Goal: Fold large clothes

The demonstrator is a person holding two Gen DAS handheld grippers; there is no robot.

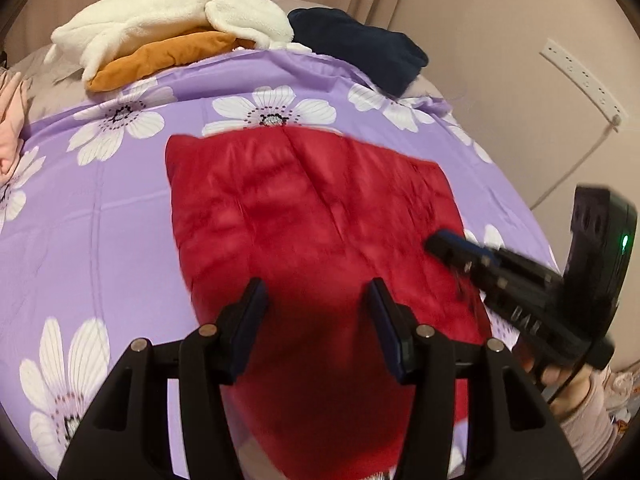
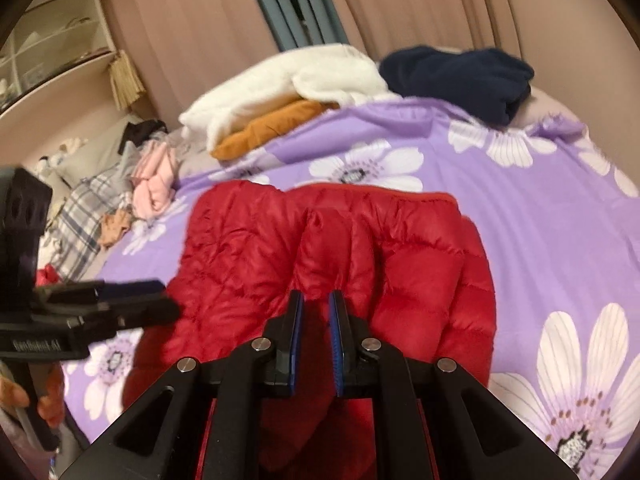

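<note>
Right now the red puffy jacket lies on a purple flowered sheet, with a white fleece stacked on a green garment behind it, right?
Not green. The white fleece lies on an orange-brown garment, as the right wrist view shows. The red jacket does lie on the purple flowered sheet.

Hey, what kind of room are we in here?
Most likely a bedroom. A bed with a purple floral bedsheet fills the view, a red puffer jacket lies spread on it, and pink curtains hang behind piles of clothes.

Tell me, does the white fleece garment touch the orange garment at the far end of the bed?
Touching. In the left wrist view the white fleece garment lies directly on the orange garment, covering most of it; the right wrist view shows the same stack.
</note>
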